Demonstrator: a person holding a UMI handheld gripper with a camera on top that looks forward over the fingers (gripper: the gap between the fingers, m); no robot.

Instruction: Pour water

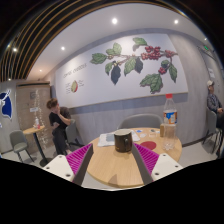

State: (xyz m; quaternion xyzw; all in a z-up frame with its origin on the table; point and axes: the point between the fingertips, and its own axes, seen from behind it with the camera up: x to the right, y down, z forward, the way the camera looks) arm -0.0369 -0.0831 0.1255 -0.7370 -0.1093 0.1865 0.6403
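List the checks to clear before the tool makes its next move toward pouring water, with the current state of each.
1. Tool open: ok, its fingers are spread with nothing held between them.
2. Dark cup upright on the round wooden table: ok, just ahead of the fingers.
3. Water bottle upright: ok, standing beyond the cup on the table's far side.
4. Bottle cap removed: cannot tell.
5. Cup empty: cannot tell, its inside is hidden.
6. Person away from the table: ok, standing by the back wall.
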